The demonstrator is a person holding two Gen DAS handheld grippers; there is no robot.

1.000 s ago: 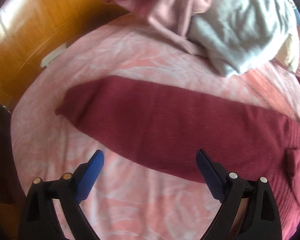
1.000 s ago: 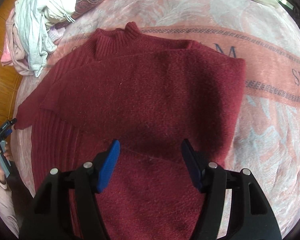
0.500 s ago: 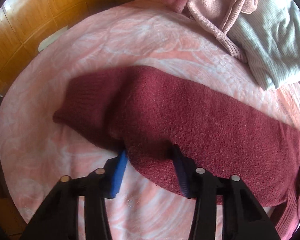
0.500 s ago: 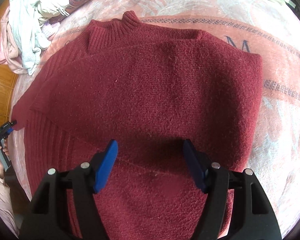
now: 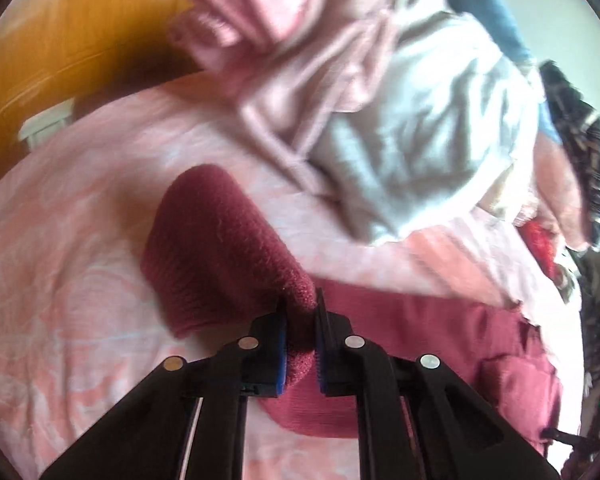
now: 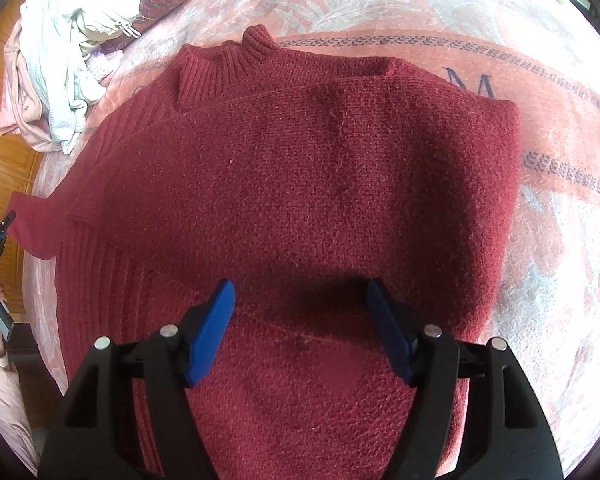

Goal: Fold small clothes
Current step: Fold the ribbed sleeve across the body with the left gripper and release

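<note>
Meanwhile the left gripper [image 5: 301, 334] pinched the maroon sweater's sleeve [image 5: 220, 252] above the pink bedspread [image 5: 60, 280], while the right gripper [image 6: 300, 328] hovered wide open over the sweater [image 6: 300, 168].

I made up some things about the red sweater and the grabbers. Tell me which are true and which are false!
1. The left gripper is pinching the red sweater's sleeve. True.
2. The right gripper is shut on the sweater. False: it is open, above the red sweater.
3. The sweater lies on a green blanket. False: the bedspread is pink.
4. A pile of pale clothes sits beyond the sleeve. True.
5. The sweater's collar points away from the right gripper. True.
</note>
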